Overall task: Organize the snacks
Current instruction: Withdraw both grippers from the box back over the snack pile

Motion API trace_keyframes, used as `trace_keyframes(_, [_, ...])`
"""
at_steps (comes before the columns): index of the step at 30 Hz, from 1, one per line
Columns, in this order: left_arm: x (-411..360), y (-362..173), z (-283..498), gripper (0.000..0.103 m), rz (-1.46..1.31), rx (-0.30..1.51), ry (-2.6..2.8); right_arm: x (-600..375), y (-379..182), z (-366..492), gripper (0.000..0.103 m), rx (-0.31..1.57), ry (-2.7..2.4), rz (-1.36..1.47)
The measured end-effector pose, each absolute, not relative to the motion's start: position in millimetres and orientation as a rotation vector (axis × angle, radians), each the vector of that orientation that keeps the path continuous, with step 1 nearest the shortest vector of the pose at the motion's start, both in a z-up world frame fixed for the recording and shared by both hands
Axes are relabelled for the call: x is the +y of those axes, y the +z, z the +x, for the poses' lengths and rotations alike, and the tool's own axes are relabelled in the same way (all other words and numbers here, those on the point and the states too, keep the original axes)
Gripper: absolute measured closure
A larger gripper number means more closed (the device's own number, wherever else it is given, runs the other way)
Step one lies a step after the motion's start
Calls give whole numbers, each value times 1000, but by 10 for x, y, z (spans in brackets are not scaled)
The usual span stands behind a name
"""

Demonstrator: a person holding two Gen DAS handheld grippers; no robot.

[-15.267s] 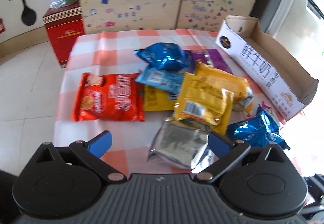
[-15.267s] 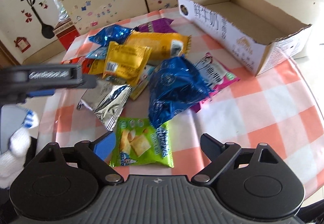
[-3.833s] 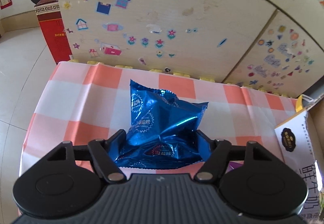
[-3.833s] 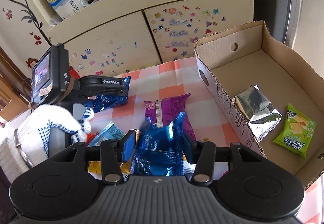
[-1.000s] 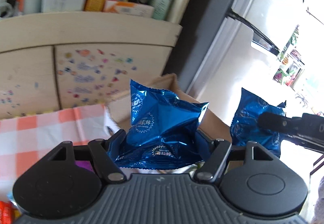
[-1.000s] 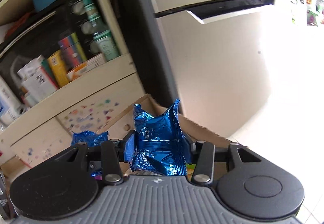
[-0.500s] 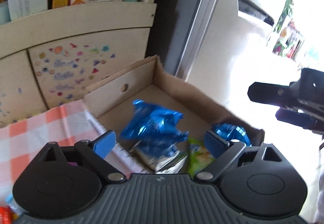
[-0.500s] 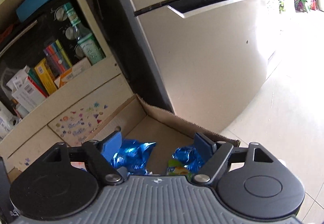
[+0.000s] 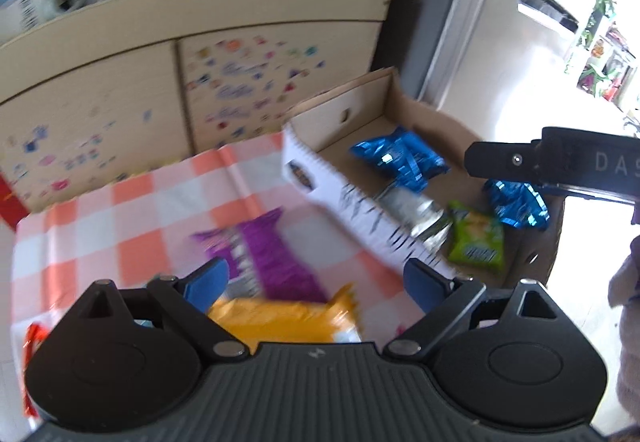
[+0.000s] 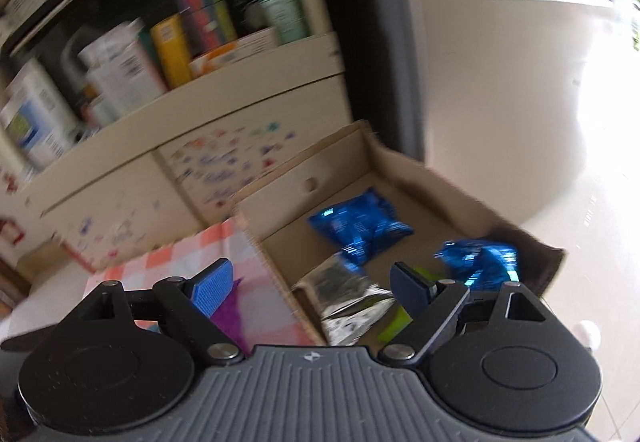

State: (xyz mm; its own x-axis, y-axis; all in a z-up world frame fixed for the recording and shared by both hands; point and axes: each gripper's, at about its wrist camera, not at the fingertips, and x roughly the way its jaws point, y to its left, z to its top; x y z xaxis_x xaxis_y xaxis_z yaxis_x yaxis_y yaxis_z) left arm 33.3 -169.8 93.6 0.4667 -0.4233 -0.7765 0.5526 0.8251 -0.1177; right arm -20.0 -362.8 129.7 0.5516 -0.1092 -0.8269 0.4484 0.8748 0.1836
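The cardboard box (image 9: 340,114) stands at the table's right edge and holds two blue bags (image 9: 400,160) (image 9: 516,202), a silver bag (image 9: 416,214) and a green bag (image 9: 476,242). My left gripper (image 9: 316,280) is open and empty above the table, over a purple bag (image 9: 276,254) and a yellow bag (image 9: 280,318). My right gripper (image 10: 310,290) is open and empty above the box (image 10: 308,170); the blue bags (image 10: 360,226) (image 10: 480,258) and the silver bag (image 10: 344,294) lie below it. The right gripper also shows in the left wrist view (image 9: 560,166).
A checked orange-and-white tablecloth (image 9: 132,210) covers the table. A stickered cabinet (image 9: 100,114) with a cluttered shelf stands behind it. A red bag's edge (image 9: 30,342) shows at the left. A white fridge (image 10: 500,82) stands to the right.
Both grippers opened and dropped their blue bags into the box within the last second. The left gripper has since pulled back left over the table; the right has drawn back a little.
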Motion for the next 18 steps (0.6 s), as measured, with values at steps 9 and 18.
trace_keyframes(9, [-962,938,427,9,128,922,-506,-3228,1191,-62,11,980,-170,332])
trace_keyframes(18, [-388,781,584,8,91,944,-383,-2931,1036,47,10,1027,-30,277])
